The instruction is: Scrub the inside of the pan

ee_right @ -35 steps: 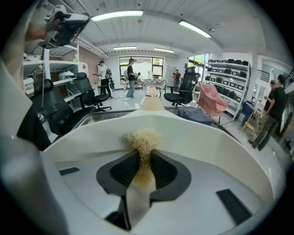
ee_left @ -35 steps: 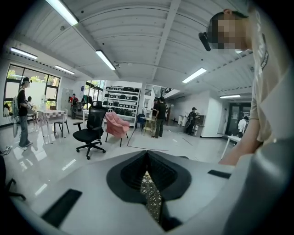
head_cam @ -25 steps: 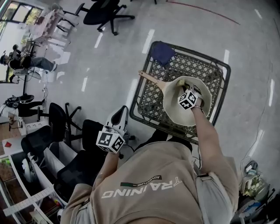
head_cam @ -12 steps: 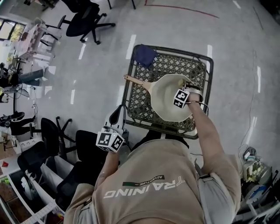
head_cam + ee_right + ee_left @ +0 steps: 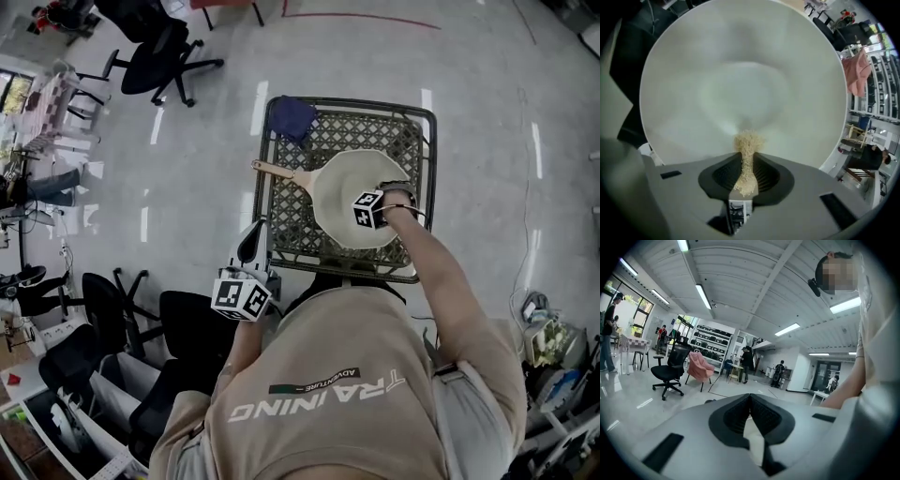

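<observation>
Pan (image 5: 336,199) under scrub: cream-coloured and round, it sits flat on the mesh tabletop (image 5: 289,223), its pale handle (image 5: 277,172) pointing away to my left.

I have the right gripper (image 5: 746,161) down inside the pan, near the rim opposite the handle. Its fingers are pinched firmly on a tan, fibrous scrubber (image 5: 749,140). A tuft of the scrubber sticks out past the fingertips and meets the pan's inner wall just below the flat floor.

The left gripper (image 5: 750,414) hangs well clear of the pan, off the tabletop on the handle side. Its fingers are brought together at the tips with nothing between them. A blue cloth (image 5: 293,119) lies beyond the handle, at the far corner.

I judge the pan to be stiff and fairly light. Its inside looks smooth and coated, so the scrubber should glide rather than bite. Nothing pins the pan, so hard strokes could skate it across the mesh.

The handle is the place to take hold, partway along, where the idle left fingers could close around it and steady the pan. The rim looks too thin and slick for a sure grip.

The scrubber is soft and squashes under the fingers. It is best held at mid-body, as it is, with enough fibre left proud to work the surface.
</observation>
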### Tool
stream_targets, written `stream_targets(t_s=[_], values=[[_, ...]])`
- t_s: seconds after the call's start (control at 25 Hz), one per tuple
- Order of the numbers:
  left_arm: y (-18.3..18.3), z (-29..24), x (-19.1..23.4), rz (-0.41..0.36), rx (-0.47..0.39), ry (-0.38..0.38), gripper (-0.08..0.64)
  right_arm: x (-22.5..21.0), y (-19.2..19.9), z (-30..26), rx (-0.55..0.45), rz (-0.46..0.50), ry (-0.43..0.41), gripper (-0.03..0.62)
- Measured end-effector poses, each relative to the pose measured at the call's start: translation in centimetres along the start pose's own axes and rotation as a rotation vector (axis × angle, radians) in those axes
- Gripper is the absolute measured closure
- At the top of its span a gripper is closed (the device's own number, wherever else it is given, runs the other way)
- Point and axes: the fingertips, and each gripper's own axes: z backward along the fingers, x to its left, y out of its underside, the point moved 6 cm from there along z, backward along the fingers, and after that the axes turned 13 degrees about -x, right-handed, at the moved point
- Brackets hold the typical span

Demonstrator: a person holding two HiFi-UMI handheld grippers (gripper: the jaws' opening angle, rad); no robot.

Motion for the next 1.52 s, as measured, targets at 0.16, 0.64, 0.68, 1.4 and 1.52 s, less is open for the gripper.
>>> stream_targets(t_s=[0.16, 0.64, 0.68, 1.4, 1.52], values=[[-0.4, 1.2, 0.9, 0.003, -0.026, -0.001, 0.541, 2.5, -0.4, 0.5, 0.032, -0.072, -0.194, 0.505], [0.5, 3.3, 3.1, 0.010, -0.045, 0.017, 0.541, 6.1, -4.8, 3.5, -0.249, -0.872, -0.629, 0.506], [0.5, 3.5, 3.2, 0.011, -0.044, 0.014, 0.541, 6.2, -5.4, 3.6, -0.272, -0.901, -0.636, 0.506], [-0.5, 5.9, 3.2, -0.066, 0.013, -0.011, 0.541, 1.2, -13.0, 6.0, -1.066, -1.638, -0.738, 0.506], [-0.7, 5.1, 3.2, -0.067, 0.017, -0.009, 0.541, -0.1, -12.3, 6.4, -1.229, -1.730, -0.720, 0.505]])
